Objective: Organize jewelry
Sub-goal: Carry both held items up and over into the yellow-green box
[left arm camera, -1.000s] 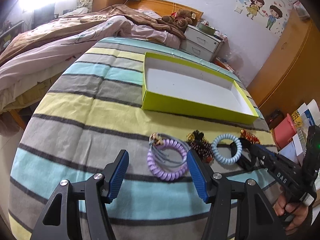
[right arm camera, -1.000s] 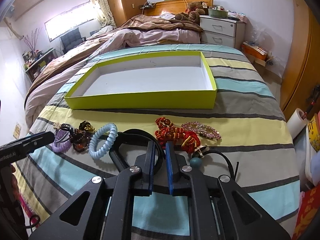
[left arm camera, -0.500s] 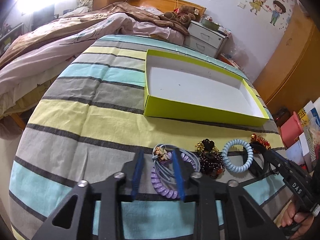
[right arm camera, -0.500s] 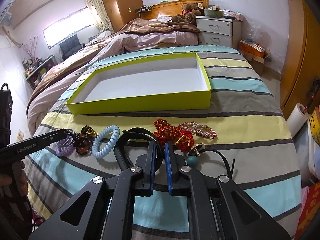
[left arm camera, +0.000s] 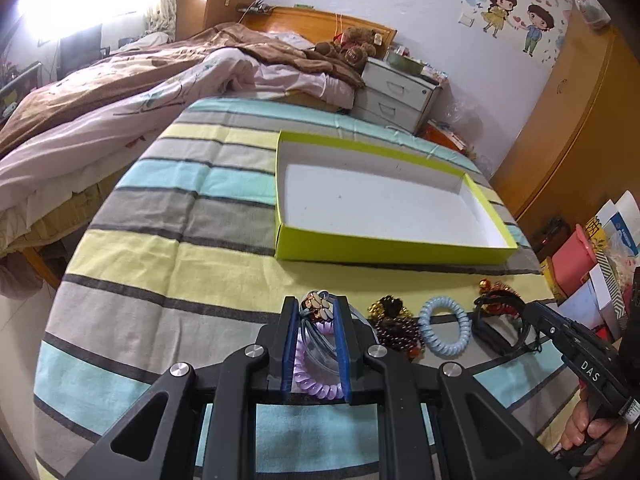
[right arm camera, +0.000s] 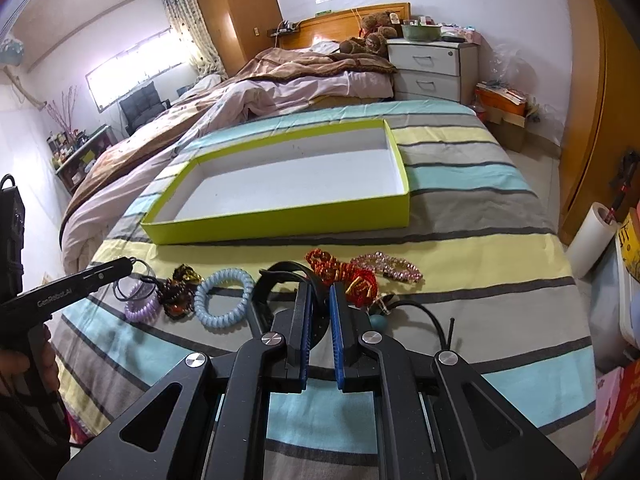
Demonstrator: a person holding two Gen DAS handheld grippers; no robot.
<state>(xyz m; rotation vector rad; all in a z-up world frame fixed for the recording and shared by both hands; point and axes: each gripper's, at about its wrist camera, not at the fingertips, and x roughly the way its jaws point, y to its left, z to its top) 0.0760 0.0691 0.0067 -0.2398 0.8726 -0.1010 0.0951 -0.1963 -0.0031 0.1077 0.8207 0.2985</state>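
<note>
Closing in, left claw [left arm camera: 316,312] now clamps the purple coil tie [left arm camera: 316,376] near the green tray [left arm camera: 384,250]; right claw [right arm camera: 320,300] sits together.

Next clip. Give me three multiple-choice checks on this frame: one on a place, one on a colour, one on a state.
1. Where does the green box sit?
A. on the striped bedspread
B. on the nightstand
C. on the floor

2. The loose spiral tie beside the dark bead bracelet is:
A. red
B. light blue
C. black

3. The left gripper is:
A. wide open over bare cloth
B. closed on the purple spiral tie
C. inside the box

Answers:
1 A, the box rests flat on the stripes.
2 B, its coil is pale blue.
3 B, the jaws have just been closing, and the pads squeeze the tie between them.
</note>
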